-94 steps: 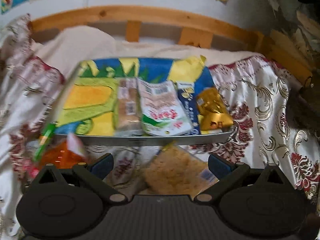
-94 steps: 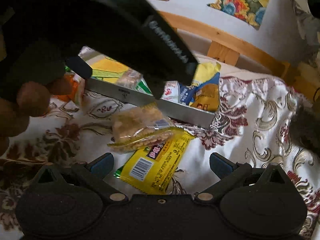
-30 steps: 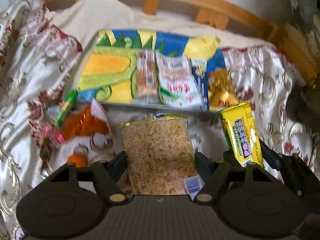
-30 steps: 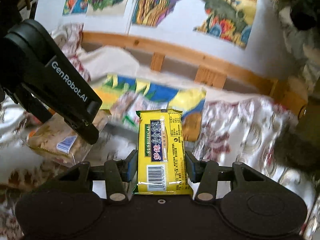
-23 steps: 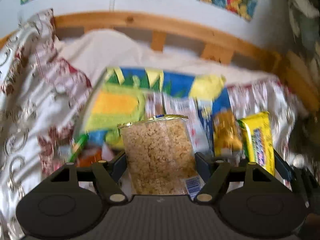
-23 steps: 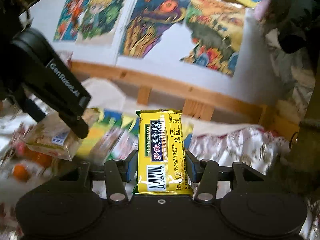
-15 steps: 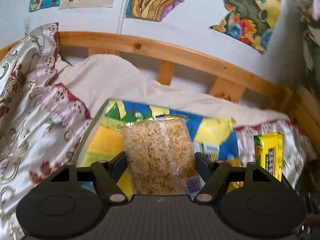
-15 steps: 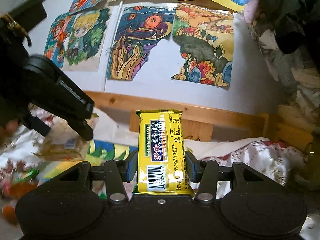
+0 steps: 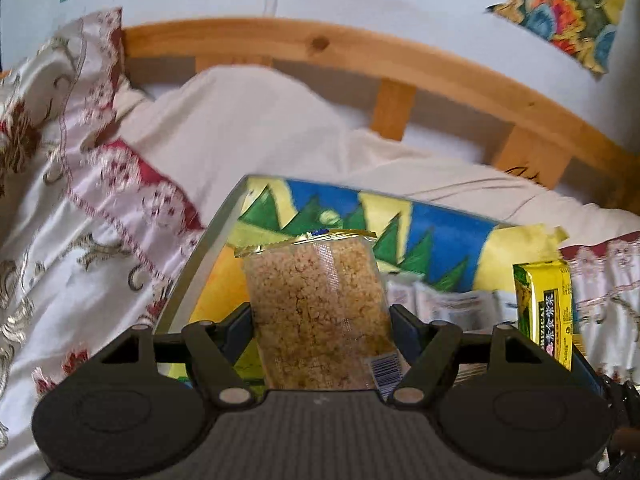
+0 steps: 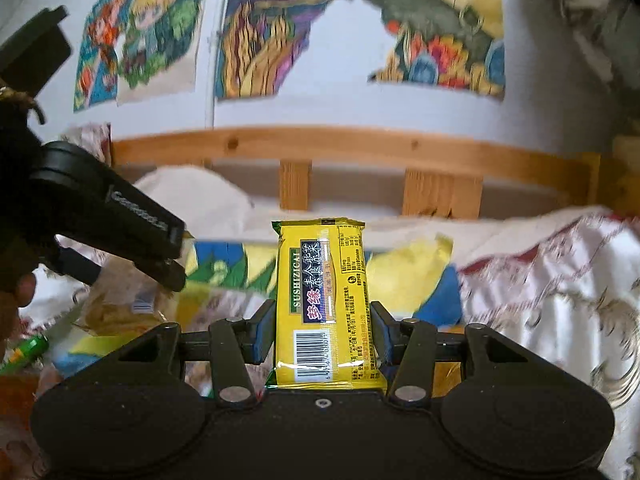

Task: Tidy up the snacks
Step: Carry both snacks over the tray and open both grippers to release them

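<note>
- Right now the tray (image 9: 192, 264), its steel rim along the left and colourful paper lining inside, lies on the patterned bedspread (image 9: 80, 216) with the wooden headboard (image 9: 360, 52) close behind it; the left half of the lining is bare, while packets (image 9: 440, 304) crowd the right half.
- Over a second ago both grippers were low over the bedspread in front of the tray; now they have swung forward over it, and the orange snacks at the tray's near left are out of the left view.
- Left gripper (image 9: 322, 320) is clamped wide on the clear rice-crisp packet (image 9: 316, 304), upright, gold-sealed top, barcode at its lower right, above the tray's left half.
- Right gripper (image 10: 322, 332) pinches the yellow snack bar (image 10: 324, 300) at a narrower set, upright, barcode end nearest the camera, over the tray's right part.
- Both packets hang side by side, apart.
</note>
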